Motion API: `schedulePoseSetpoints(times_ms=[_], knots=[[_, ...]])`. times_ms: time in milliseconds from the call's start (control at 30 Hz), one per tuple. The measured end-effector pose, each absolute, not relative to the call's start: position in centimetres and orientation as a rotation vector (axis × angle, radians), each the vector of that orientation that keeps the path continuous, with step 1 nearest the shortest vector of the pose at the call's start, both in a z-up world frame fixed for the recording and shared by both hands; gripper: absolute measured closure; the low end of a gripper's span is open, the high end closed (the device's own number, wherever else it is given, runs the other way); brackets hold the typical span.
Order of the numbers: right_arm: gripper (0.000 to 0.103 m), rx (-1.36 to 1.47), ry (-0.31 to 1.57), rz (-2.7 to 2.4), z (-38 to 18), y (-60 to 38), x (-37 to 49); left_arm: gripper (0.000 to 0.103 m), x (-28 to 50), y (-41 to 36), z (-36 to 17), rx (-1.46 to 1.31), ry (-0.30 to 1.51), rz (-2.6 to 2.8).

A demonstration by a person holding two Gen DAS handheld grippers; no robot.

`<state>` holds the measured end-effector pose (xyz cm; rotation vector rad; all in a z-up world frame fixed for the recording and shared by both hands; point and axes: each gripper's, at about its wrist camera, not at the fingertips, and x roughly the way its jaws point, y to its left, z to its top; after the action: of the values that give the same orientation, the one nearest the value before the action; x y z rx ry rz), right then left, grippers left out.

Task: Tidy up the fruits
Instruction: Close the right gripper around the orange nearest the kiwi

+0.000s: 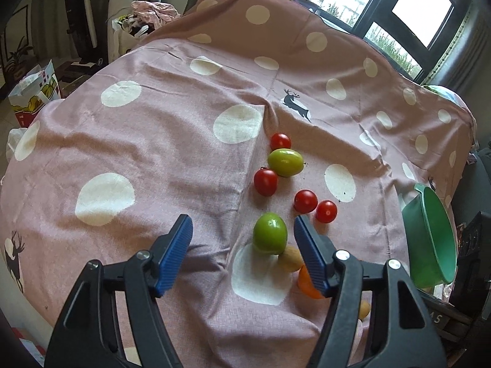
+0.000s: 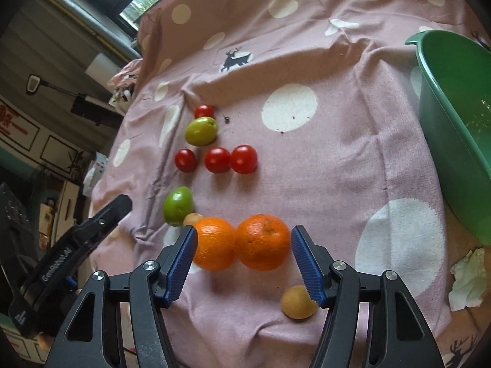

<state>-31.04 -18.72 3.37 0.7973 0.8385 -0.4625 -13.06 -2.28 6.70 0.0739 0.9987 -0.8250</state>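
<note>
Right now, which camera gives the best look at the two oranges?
The right wrist view. Both oranges lie whole, side by side, between the right claw's open fingers. In the left wrist view only a sliver of one orange shows, behind the left claw's finger.

On the cloth-covered tabletop (image 2: 322,168) lie four red cherry tomatoes (image 2: 217,159), two green oval fruits (image 2: 201,131), two oranges (image 2: 262,241) and two small yellow-brown fruits (image 2: 298,302), one of them half hidden behind an orange. There is one green plastic basin (image 2: 454,128) and one crumpled white tissue (image 2: 468,279).
</note>
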Motion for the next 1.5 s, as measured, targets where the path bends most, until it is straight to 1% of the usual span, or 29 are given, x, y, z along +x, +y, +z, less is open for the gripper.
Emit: schedulePoseSetpoints(times_ms=[100,233,400,433,700,800,900,1067,1167,1267,1367,1500], knots=[[0.038,0.792,0.851,-0.483,2.9,-19.2,-31.2,0.035,-13.4,-2.6,6.7,0.079,0.998,-0.843],[0.038,0.868,0.849,-0.471,1.6,-20.1,-31.4,0.035,-14.0,-3.0,6.8,0.110,0.983,-0.853],[0.049,0.925,0.830,-0.437,1.0,-20.6,-31.6,0.035,-14.7,-3.4,7.2,0.119,0.968,-0.875],[0.057,0.933,0.828,-0.428,0.9,-20.6,-31.6,0.035,-14.8,-3.5,7.2,0.122,0.966,-0.879],[0.058,0.905,0.811,-0.463,1.3,-20.4,-31.4,0.035,-15.8,-4.2,7.4,0.144,0.962,-0.908],[0.058,0.813,0.809,-0.563,2.5,-20.4,-31.9,0.035,-16.4,-4.4,7.6,0.139,0.958,-0.941],[0.058,0.705,0.832,-0.681,3.1,-20.6,-32.1,0.035,-17.1,-5.1,7.6,0.151,0.955,-0.962],[0.058,0.699,0.883,-0.715,2.2,-21.5,-31.9,0.038,-18.1,-6.2,7.4,0.177,0.959,-0.987],[0.058,0.697,0.869,-0.690,2.6,-21.7,-32.0,0.039,-18.5,-6.6,7.2,0.187,0.964,-0.998],[0.058,0.693,0.815,-0.691,3.9,-21.6,-32.9,0.040,-18.8,-6.9,7.1,0.188,0.969,-1.000],[0.058,0.707,0.748,-0.709,5.2,-21.9,-34.3,0.044,-19.3,-7.3,7.1,0.180,0.977,-1.032],[0.058,0.760,0.664,-0.680,6.1,-22.3,-35.6,0.053,-20.6,-8.3,7.0,0.169,1.008,-1.123]])
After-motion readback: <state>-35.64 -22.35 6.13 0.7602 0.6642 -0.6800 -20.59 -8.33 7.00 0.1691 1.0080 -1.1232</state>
